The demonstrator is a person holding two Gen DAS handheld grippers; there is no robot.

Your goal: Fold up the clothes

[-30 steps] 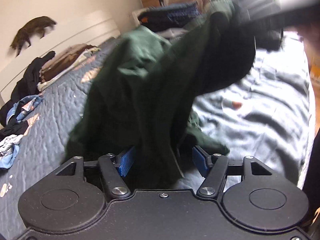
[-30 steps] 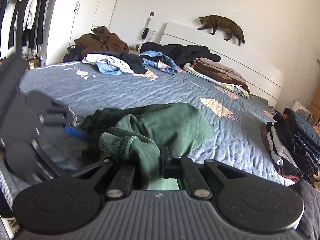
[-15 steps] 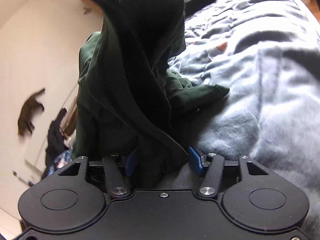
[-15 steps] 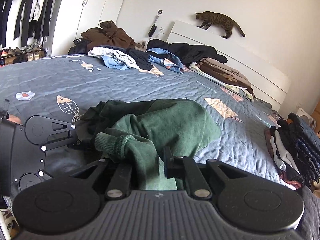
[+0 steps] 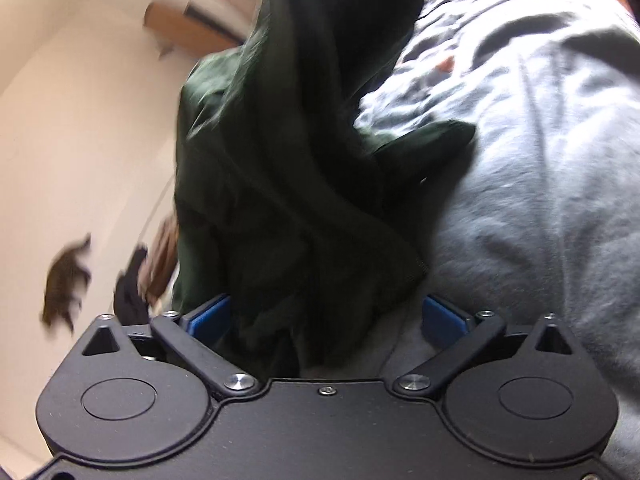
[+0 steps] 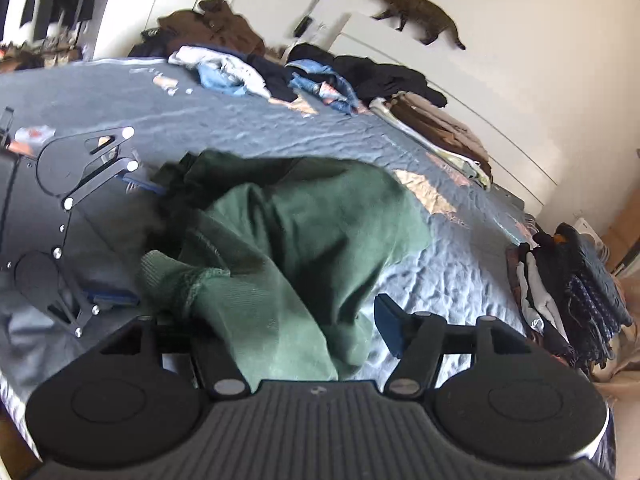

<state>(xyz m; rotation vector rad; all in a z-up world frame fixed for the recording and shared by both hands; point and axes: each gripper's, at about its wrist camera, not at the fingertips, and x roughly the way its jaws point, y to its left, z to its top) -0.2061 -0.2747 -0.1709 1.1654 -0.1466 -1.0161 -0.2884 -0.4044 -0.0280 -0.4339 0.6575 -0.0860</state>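
A dark green sweatshirt lies bunched on the blue-grey quilted bed, near its front edge, with one ribbed cuff turned toward the right wrist camera. The right hand-held gripper has its jaws opening, standing apart with a fold of the green cloth lying between them; the blue pad on the right side is clear of the fabric. The left hand-held gripper is likewise opening, its jaws wide apart, and the sweatshirt drapes loosely between its blue pads without being pinched. In the right wrist view the left hand-held gripper sits at the garment's left side, low over the bed. Further back on the bed lie loose unfolded clothes and a folded pile by the white headboard, on which a cat walks. Another stack of folded clothes sits at the bed's right edge.
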